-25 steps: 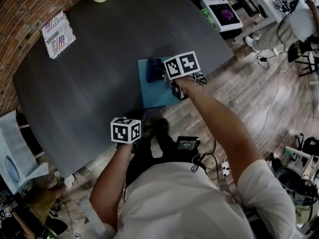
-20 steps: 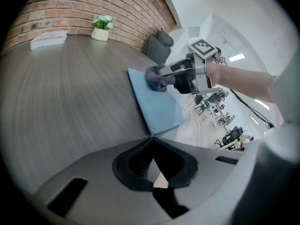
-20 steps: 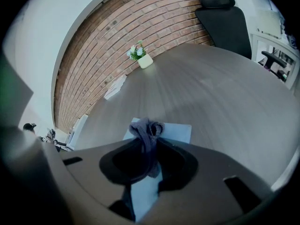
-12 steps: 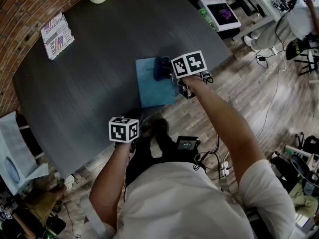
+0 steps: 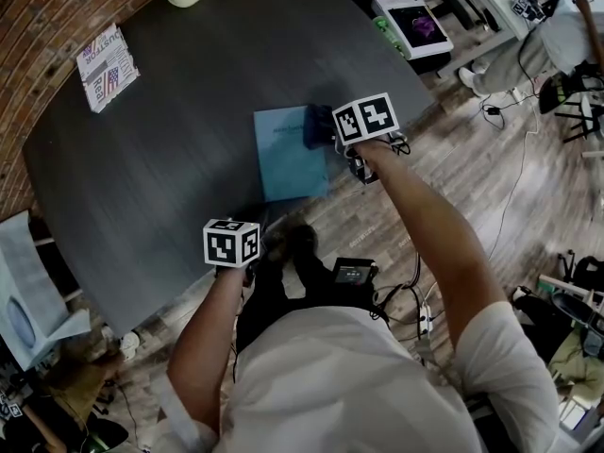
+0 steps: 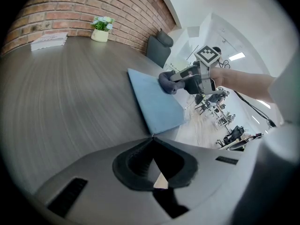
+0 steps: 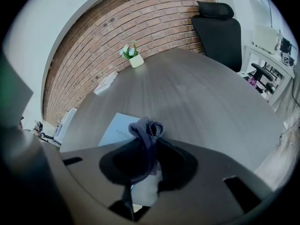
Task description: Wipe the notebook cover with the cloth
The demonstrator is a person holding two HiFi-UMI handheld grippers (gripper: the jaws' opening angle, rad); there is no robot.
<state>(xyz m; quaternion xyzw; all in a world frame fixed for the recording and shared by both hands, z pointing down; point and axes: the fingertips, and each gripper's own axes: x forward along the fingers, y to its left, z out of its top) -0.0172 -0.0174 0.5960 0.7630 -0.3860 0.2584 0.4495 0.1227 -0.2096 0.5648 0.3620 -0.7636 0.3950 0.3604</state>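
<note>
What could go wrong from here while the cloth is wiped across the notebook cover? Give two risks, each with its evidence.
1. The notebook lies close to the near edge of the table. The left gripper is shut and off it, so nothing pins it. A wiping stroke might slide it off.
2. The right gripper holds the cloth as a small wad at the notebook's right edge. The jaws might scrape the cover.

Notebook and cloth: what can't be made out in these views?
- Head view: the right gripper and its cube hide where the cloth meets the notebook.
- Right gripper view: the gripper's body covers most of the notebook; its cover print is too blurred to read.
- Left gripper view: cloth-to-cover contact too small to judge.
</note>
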